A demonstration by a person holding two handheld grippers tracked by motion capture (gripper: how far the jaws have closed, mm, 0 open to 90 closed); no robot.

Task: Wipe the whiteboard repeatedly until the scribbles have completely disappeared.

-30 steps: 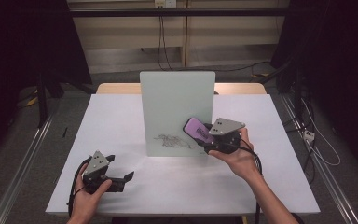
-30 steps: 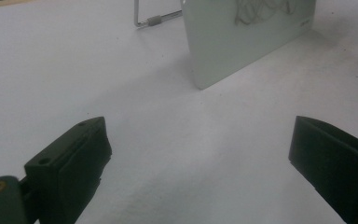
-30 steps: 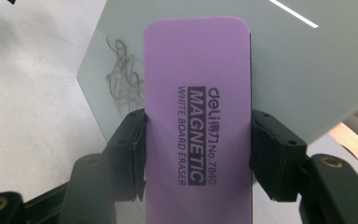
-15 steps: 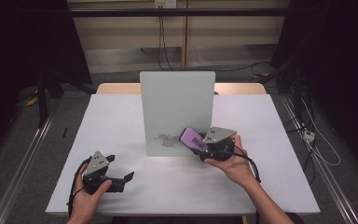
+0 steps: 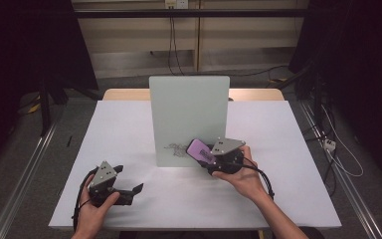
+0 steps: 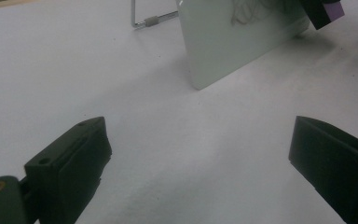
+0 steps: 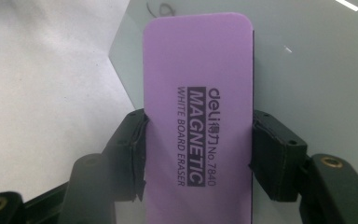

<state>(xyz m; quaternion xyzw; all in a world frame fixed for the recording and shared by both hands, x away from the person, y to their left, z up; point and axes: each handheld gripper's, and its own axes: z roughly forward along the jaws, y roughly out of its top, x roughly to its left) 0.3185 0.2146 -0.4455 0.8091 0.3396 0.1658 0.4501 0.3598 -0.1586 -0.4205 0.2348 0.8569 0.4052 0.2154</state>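
In the right claw [image 7: 198, 154], clamped between its two black jaws by the long edges, is a purple whiteboard eraser [image 7: 198, 116] printed with the words "magnetic white board eraser". The eraser's far end points at a small upright whiteboard [image 5: 189, 117] standing just ahead of the claw on the white tabletop [image 5: 129, 124], and from above the eraser [image 5: 200, 150] sits low against the board's lower right part. Just beyond the eraser's tip, toward the board's bottom middle, a tangle of dark pen scribbles [image 5: 175, 148] is unwiped. Whether the eraser's felt face already touches the board cannot be told. The left claw [image 5: 138, 189] rests low on the tabletop well to the side of the board, its jaws spread wide with nothing between them. Judging from this, the eraser is picked up and brought to the board, but the wiping of the scribbles is yet to be done.
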